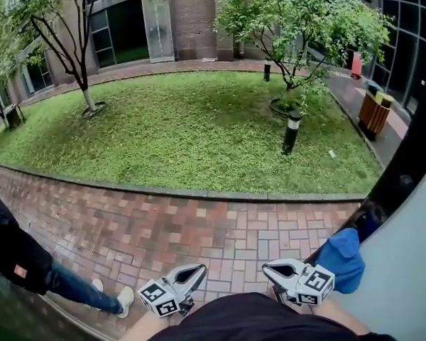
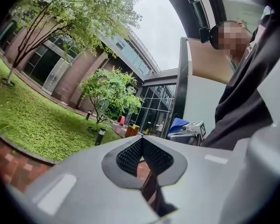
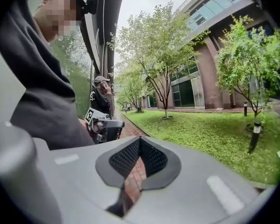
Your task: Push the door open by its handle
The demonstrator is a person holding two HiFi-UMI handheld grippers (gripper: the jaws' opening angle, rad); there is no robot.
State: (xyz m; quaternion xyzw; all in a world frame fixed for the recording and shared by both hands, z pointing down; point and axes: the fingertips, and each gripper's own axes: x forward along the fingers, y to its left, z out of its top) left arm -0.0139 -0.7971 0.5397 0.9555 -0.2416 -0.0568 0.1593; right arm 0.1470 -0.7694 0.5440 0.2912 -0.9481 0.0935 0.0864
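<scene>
At the head view's left edge a bystander's jeans leg (image 1: pixel 74 288) stands on the brick path (image 1: pixel 199 226). Low in the middle, the left gripper (image 1: pixel 199 271) and then the right gripper (image 1: pixel 270 268) point out over the bricks, each with its jaws closed tip to tip on nothing. The door (image 1: pixel 412 261), a pale panel with a dark edge, fills the far right, near the right gripper; its handle cannot be made out.
</scene>
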